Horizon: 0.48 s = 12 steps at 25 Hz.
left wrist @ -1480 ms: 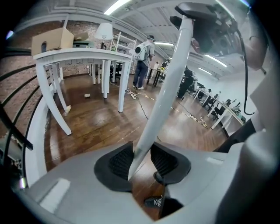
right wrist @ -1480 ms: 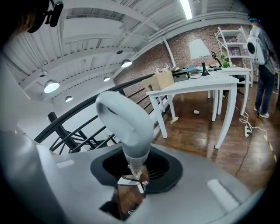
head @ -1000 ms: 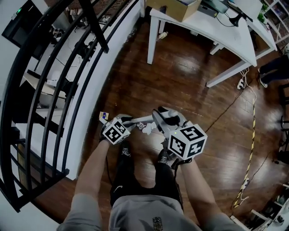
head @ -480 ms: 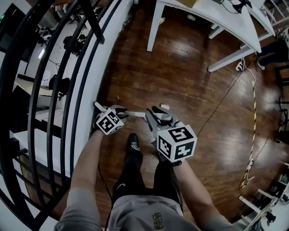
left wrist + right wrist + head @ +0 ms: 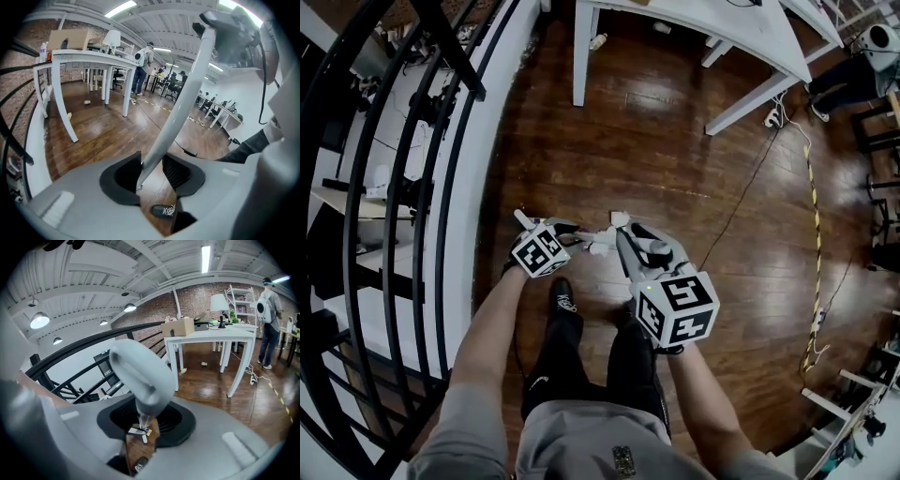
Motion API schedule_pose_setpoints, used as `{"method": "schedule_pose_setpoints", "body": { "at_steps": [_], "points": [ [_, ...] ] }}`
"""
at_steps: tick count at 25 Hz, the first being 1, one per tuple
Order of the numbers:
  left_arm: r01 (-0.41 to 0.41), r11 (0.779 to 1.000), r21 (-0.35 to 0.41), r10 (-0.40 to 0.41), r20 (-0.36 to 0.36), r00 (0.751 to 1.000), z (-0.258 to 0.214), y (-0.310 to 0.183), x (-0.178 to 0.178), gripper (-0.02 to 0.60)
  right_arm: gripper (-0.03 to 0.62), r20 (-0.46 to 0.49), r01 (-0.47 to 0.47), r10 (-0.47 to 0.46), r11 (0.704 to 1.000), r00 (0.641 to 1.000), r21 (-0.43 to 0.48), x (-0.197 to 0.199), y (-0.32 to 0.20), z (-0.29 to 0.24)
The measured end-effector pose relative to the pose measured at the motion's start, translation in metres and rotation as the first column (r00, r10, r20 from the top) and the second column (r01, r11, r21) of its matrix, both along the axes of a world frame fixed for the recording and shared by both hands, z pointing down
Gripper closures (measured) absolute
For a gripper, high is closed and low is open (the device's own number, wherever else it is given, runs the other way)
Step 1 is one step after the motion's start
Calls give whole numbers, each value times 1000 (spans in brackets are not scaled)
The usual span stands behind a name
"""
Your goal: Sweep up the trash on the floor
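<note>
Now left gripper [image 5: 151, 164] jaws just opening, pole [image 5: 180, 98] loose between, upper end hidden; right gripper [image 5: 146, 420] clamps grey handle [image 5: 138, 376].

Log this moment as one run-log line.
left gripper: jaws just opened wider, pale pole loose between them | right gripper: jaws shut on grey handle | underfoot: wood floor

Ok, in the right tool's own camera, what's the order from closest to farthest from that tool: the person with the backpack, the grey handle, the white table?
1. The grey handle: gripped in the right tool itself, centre of the view.
2. The white table: across the wooden floor, middle right.
3. The person with the backpack: standing beyond the table, far right.
</note>
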State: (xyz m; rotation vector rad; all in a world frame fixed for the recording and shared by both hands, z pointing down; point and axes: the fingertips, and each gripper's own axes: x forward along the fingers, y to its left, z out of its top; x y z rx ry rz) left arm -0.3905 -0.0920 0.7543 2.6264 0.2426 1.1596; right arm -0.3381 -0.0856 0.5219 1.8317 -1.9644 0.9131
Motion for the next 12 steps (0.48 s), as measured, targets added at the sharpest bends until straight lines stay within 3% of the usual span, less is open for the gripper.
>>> {"method": "schedule_pose_setpoints", "body": {
  "at_steps": [6,12],
  "points": [
    [-105,994,-19,104,-43,994,-7,51,72,439,502,-29,-118,118,993,993,-14,65,53,-8],
    [-223,975,-20,221,-56,974,-12,102,133,439,502,-38,-235,234,972,971,-23,123,108,-13]
  ]
}}
